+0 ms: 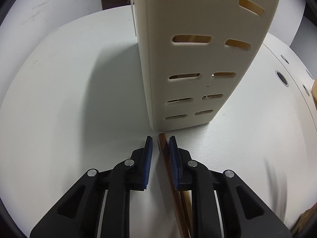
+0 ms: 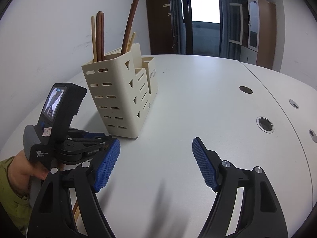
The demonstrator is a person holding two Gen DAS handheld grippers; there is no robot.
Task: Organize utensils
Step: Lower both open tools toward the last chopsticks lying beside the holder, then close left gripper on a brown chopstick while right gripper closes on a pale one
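Two chopsticks (image 1: 174, 182) lie on the table (image 1: 69, 99); the left gripper (image 1: 160, 148) stands narrowly apart around one. The right gripper (image 2: 156, 162) gapes empty. Six chopsticks stand in one holder (image 2: 118, 91).

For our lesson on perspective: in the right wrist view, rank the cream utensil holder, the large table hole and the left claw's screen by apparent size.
1. Cream utensil holder
2. Left claw's screen, enlarged by nearness to the camera
3. Large table hole
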